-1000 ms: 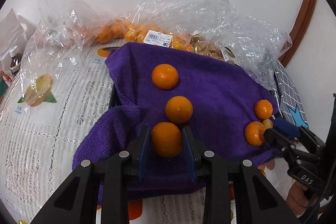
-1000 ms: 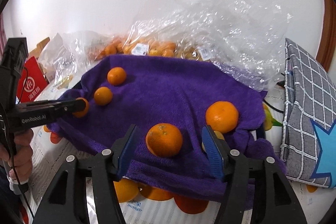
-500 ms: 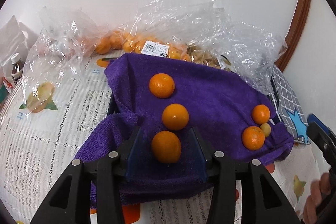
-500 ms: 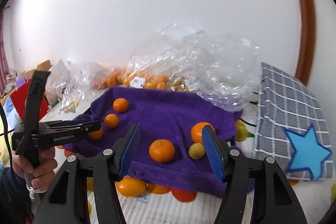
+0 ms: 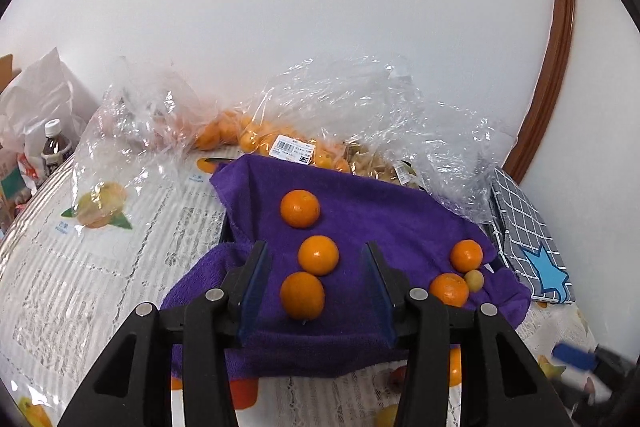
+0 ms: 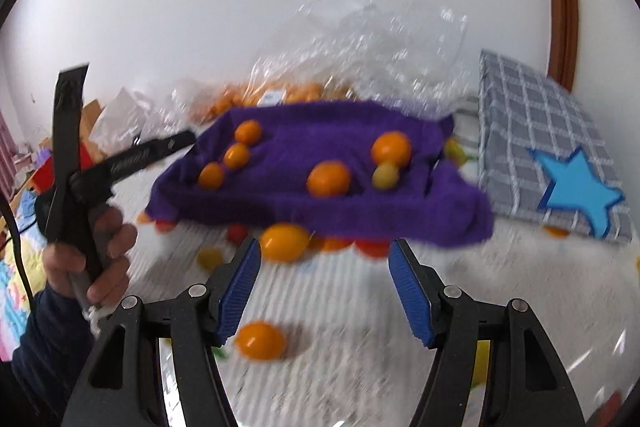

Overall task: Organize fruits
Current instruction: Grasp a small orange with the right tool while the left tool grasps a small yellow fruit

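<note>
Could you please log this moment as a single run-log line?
left gripper: open, over nearest orange | right gripper: open, empty, off purple towel | five oranges, one small yellow fruit on towel

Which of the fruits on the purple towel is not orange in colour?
The small yellowish fruit at the towel's right end. It is paler and smaller than the oranges and sits between two of them, touching the nearer orange.
</note>
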Demonstrator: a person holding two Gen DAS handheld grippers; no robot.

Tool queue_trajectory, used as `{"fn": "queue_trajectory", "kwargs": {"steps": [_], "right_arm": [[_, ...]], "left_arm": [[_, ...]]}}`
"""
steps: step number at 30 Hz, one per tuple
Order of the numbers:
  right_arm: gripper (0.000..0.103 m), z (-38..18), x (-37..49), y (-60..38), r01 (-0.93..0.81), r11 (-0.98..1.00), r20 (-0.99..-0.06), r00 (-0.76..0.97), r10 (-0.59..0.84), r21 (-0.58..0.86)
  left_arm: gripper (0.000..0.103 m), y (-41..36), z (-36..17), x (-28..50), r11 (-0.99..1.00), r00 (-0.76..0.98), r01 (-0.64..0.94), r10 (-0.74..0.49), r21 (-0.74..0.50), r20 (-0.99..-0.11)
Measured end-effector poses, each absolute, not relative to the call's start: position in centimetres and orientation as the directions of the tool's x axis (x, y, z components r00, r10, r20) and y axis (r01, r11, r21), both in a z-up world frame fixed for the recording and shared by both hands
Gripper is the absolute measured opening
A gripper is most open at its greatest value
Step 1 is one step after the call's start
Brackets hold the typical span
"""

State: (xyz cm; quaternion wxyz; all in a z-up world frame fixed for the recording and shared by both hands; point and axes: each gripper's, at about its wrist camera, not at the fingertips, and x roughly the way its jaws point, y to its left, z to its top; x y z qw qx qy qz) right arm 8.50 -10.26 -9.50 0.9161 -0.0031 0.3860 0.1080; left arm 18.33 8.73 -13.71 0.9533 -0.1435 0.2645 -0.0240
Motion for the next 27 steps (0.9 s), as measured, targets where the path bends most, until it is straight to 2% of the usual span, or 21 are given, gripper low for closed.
{"fn": "queue_trajectory", "kwargs": {"steps": [5,9,11,12,13,15,24,27], "right_arm": [[0.066,-11.5,6.6,-8.1,-0.282,0.954,-0.734,0.625,0.266,0.105],[0.065,-13.7,6.1,-6.6,-0.317,0.946,-0.772,0.584,0.253,0.07],[0.058,-14.5,6.2,-6.5,-0.304,0.951,-0.783,0.578,0.229,0.053],[0.047,-14.8,6.3,-6.5,-0.297,0.953,-0.797,0.561,0.222,0.057],[0.042,-14.9,6.5,-6.4,-0.295,0.954,-0.807,0.548,0.221,0.061],[0.039,-15.0,6.6,-6.6,-0.299,0.951,-0.806,0.543,0.235,0.076],[0.039,-13.0,7.0,-10.7,-0.223,0.975,-0.737,0.66,0.145,-0.008],[0.039,-12.8,7.7,-13.1,-0.172,0.985,-0.727,0.679,0.104,-0.019]], "left_arm": [[0.045,9.0,-14.2,17.0,0.948,0.858,-0.024,-0.144,-0.318,-0.494],[0.045,9.1,-14.7,15.7,0.943,0.848,-0.011,-0.167,-0.331,-0.504],[0.047,8.9,-15.0,15.0,0.944,0.841,0.007,-0.184,-0.329,-0.509],[0.047,8.7,-15.1,14.7,0.945,0.835,0.017,-0.193,-0.327,-0.515],[0.047,8.6,-15.2,14.5,0.945,0.828,0.028,-0.205,-0.327,-0.521],[0.047,8.3,-15.4,14.2,0.943,0.813,0.037,-0.221,-0.331,-0.539],[0.047,6.8,-16.6,13.0,0.92,0.749,0.125,-0.333,-0.372,-0.572],[0.047,5.5,-17.4,13.1,0.926,0.713,0.139,-0.339,-0.351,-0.614]]}}
